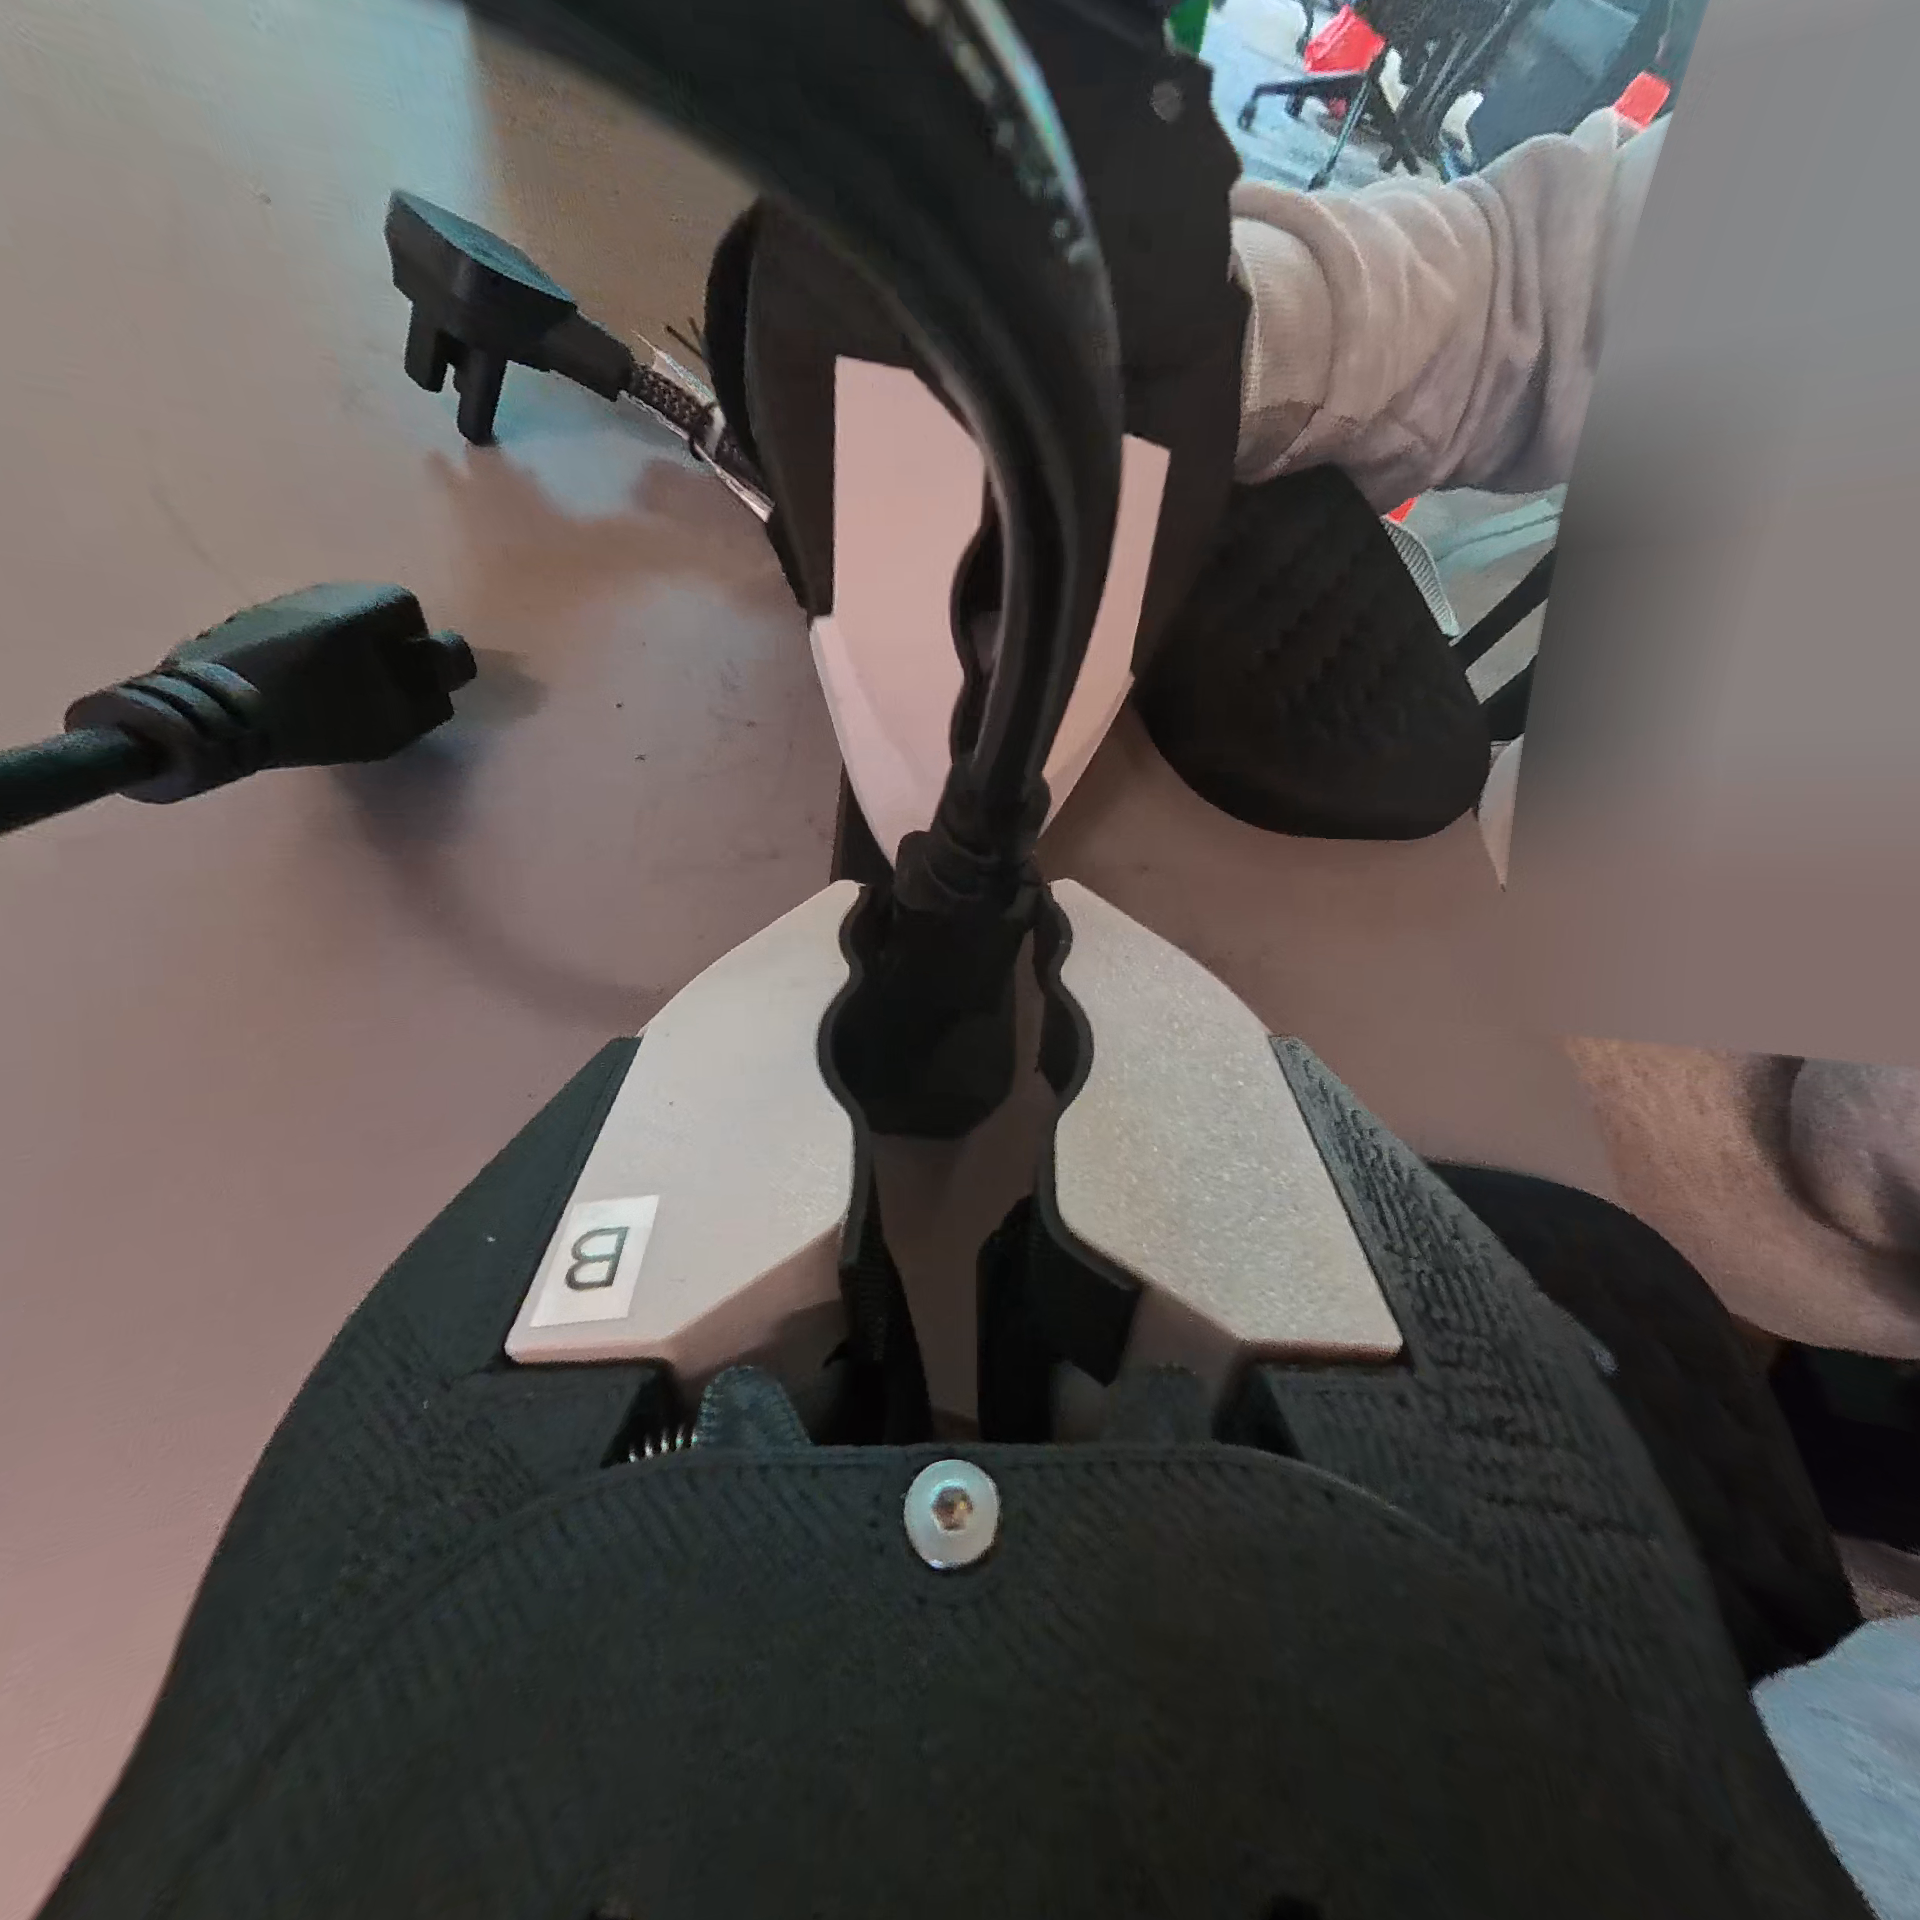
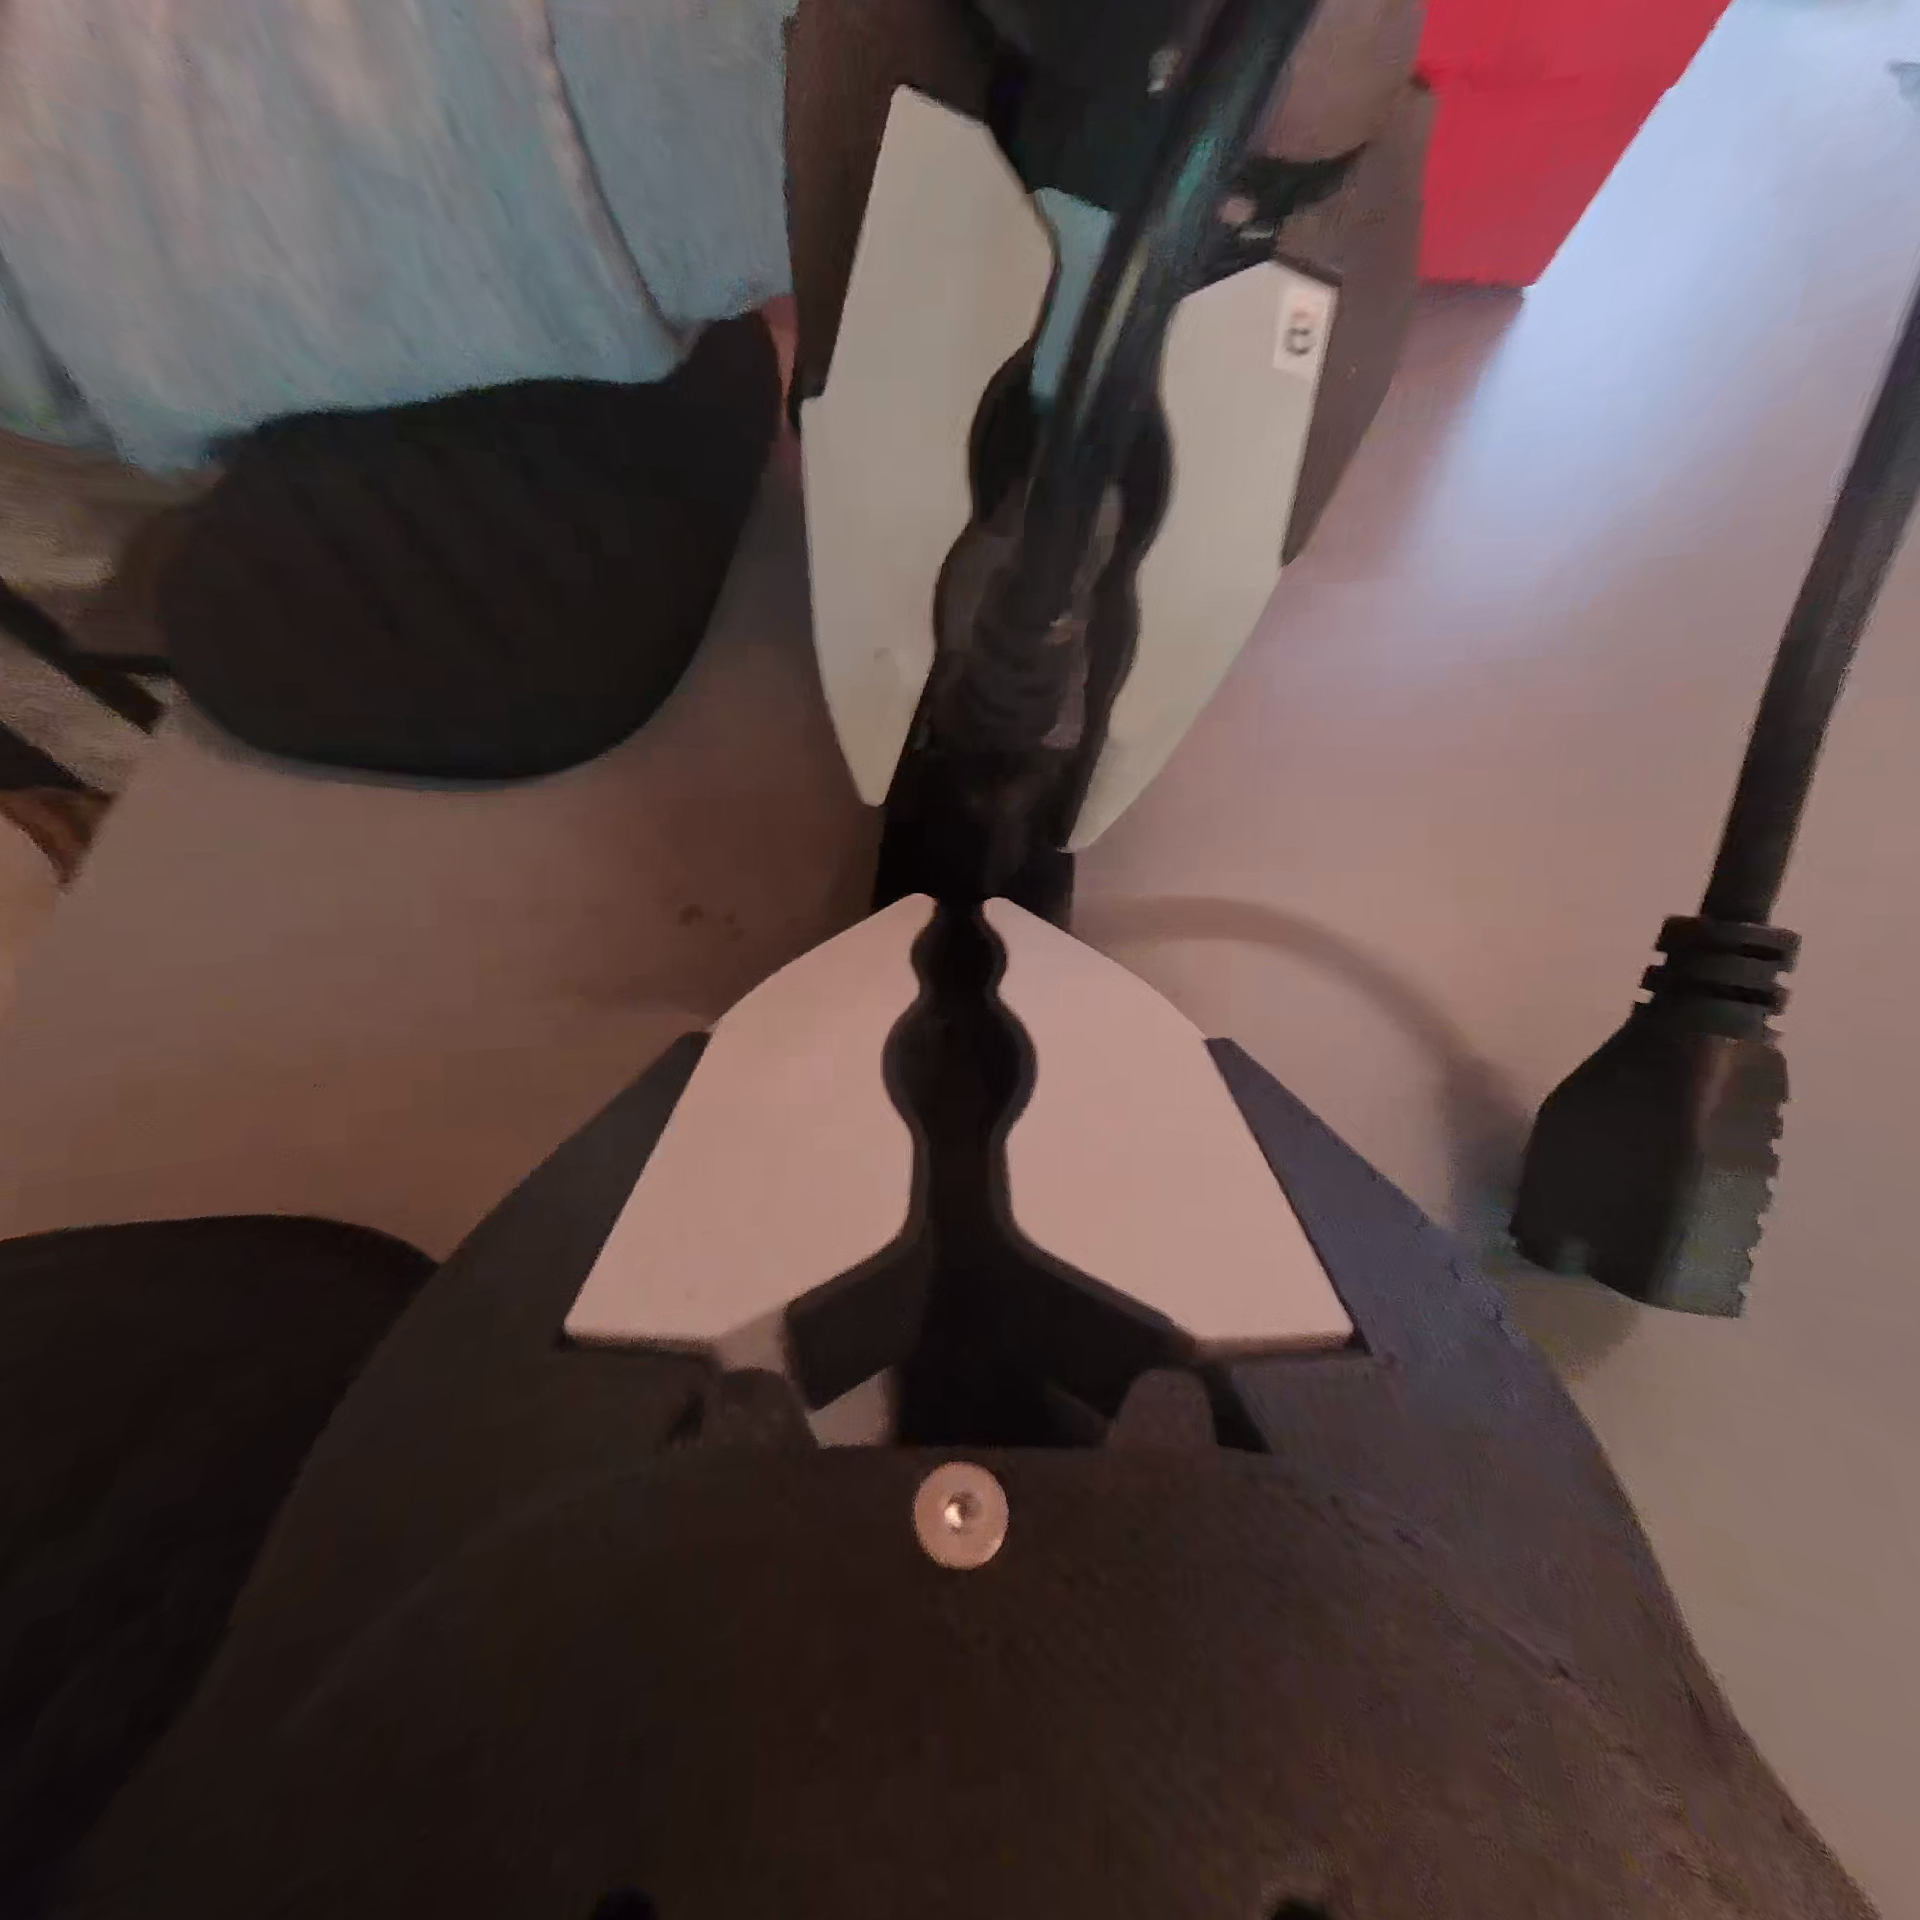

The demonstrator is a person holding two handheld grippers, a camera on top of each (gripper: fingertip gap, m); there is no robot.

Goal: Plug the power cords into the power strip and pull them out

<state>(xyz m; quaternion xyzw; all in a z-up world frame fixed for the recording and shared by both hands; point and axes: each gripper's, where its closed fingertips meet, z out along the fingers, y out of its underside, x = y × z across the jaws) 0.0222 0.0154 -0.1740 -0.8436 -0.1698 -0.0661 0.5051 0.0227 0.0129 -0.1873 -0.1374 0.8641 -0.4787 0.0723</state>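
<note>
1. A black power cord is pinched at its thick end between the closed left tongs, above the table.
2. The right tongs are closed just beside it; whether they grip it is unclear.
3. Two loose black plugs lie on the table nearby.

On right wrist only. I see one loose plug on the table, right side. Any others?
Observer: Yes. The left wrist view shows a second one, a black angled plug on a braided cable, lying on the table.
Operator: And the other grip, how deep?
Observer: The left tongs are shut on the black cord. Its ribbed end runs from their tips back into the first notch.
</note>
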